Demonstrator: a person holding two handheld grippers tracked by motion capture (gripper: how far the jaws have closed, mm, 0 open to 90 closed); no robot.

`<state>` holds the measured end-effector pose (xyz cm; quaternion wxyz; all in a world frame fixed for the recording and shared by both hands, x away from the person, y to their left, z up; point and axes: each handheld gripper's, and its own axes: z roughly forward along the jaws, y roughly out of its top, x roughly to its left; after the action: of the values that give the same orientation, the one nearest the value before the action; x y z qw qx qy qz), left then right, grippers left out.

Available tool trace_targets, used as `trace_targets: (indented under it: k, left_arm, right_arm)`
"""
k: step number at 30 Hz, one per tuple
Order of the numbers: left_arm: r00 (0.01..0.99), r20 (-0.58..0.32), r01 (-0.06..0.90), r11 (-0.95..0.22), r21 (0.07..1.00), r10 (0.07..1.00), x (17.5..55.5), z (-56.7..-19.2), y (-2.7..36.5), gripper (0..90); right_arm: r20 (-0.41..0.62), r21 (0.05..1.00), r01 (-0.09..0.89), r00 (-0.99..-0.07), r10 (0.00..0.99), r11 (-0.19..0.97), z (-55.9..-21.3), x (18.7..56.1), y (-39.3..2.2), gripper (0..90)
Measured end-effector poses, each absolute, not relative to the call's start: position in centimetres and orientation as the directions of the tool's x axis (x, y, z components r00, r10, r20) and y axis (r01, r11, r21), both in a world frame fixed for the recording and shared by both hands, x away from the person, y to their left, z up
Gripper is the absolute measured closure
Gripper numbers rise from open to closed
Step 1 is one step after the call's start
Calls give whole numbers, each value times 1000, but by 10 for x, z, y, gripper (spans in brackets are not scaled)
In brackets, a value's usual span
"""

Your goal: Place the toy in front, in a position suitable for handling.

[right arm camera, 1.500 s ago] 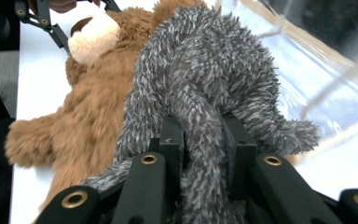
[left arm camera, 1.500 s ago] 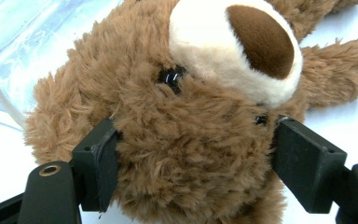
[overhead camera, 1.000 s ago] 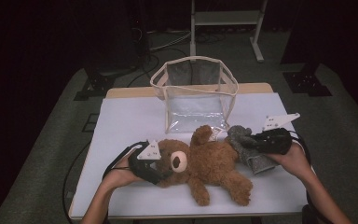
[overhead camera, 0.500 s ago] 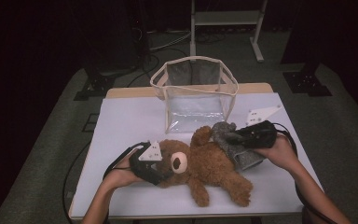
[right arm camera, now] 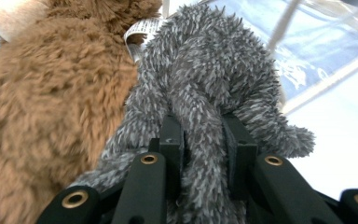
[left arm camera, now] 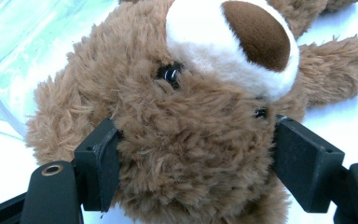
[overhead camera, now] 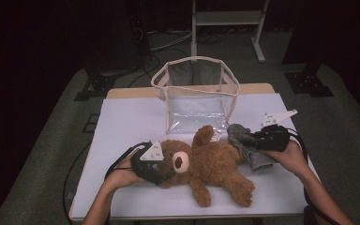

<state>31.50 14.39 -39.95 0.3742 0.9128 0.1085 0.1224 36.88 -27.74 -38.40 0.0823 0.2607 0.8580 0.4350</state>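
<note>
Brown bear head [left arm camera: 186, 154] btwn left jaws, clamped

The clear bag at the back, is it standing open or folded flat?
Standing open. The clear bag sits upright on the table, its rim spread into a wide square mouth, with the walls held apart.

left claw [overhead camera: 161, 172]: jaws wide, clamped | right claw [overhead camera: 255, 140]: jaws narrow, pinching | forearms low

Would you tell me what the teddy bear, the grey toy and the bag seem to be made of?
Teddy bear: brown shaggy plush, likely synthetic; fibres stand loose. Grey toy: shorter, speckled plush pile. Bag: clear glossy plastic, probably vinyl, with cream fabric-like edging; see-through.
</note>
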Motion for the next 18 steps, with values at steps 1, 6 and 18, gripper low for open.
trace_targets:
  k: [1, 6, 18]
  left_arm:
    - [946, 139, 111, -695, 710, 293, 315, -400, 144, 238]
    - [946, 137, 113, -697, 708, 293, 318, -400, 143, 238]
    - [947, 140, 107, -698, 708, 288, 315, -400, 145, 240]
  right_arm:
    - [93, 794, 380, -848, 522, 475, -383, 366, -282, 724]
    - [89, 820, 350, -860, 502, 454, -372, 353, -283, 725]
    - [30, 798, 274, -908, 418, 537, -366, 370, -225, 725]
